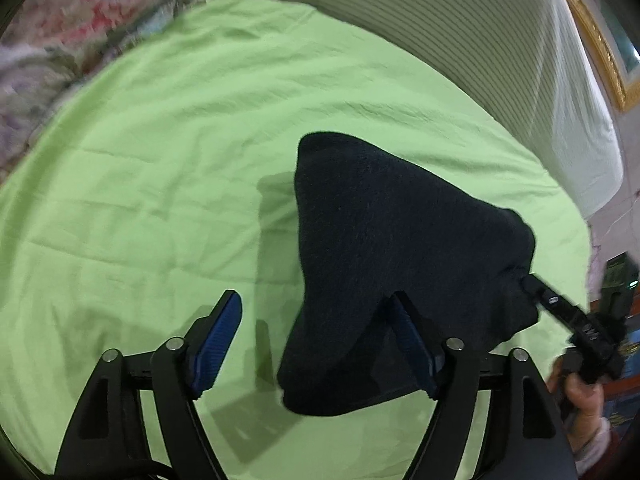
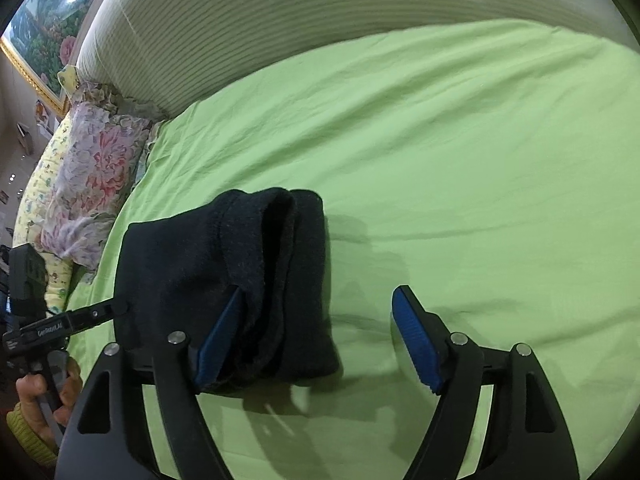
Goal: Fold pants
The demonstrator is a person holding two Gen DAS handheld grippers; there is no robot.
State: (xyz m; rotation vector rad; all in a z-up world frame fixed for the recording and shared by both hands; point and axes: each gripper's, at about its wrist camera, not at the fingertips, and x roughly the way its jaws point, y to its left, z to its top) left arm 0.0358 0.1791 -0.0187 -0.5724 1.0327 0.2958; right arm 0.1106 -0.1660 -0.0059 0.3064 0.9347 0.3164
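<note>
The dark navy pants lie as a folded bundle on a green bed sheet. My left gripper is open; its right finger is under the bundle's near edge and its left pad is bare over the sheet. In the right wrist view the pants show layered folded edges. My right gripper is open too, its left pad tucked against the cloth and its right pad free. Each view shows the other gripper's finger reaching into the bundle's side.
A striped white headboard cushion runs along the bed's far side. Floral pillows lie at one end of the bed. A gold-framed picture hangs on the wall. A person's hands hold the grippers' handles.
</note>
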